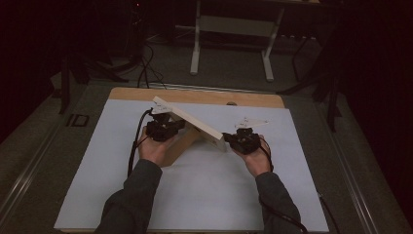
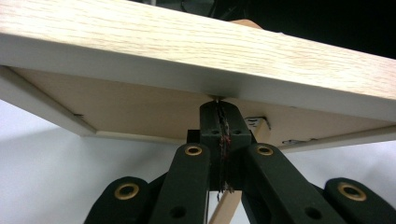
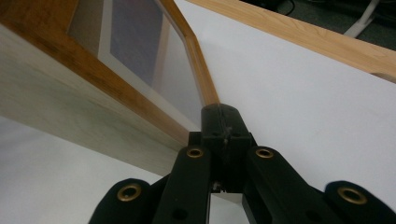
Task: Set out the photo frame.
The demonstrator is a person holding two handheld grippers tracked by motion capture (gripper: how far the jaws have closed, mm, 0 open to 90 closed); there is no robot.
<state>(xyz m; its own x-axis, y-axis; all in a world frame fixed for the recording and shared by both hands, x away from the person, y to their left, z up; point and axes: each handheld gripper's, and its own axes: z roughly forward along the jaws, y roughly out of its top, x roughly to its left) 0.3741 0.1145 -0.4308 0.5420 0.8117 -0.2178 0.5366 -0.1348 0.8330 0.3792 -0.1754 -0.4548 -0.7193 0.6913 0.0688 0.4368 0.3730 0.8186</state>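
Hand-held grippers point(image 1: 199, 132) level under tilted frame point(image 1: 190, 121)

The wooden frame point(image 2: 196, 51) is running off both side edges of the left gripper view, so its full outline is not showing. In the right gripper view, the frame point(image 3: 56, 93) is passing out at the top and left edges. In the high view, the left gripper point(image 1: 163, 129) is lying partly hidden beneath the frame point(image 1: 192, 122), so its jaw position is not readable there.

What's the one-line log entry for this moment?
scene: wooden frame tilted above white sheet | left gripper: shut, at frame's edge | right gripper: shut, at frame's corner | table: wooden
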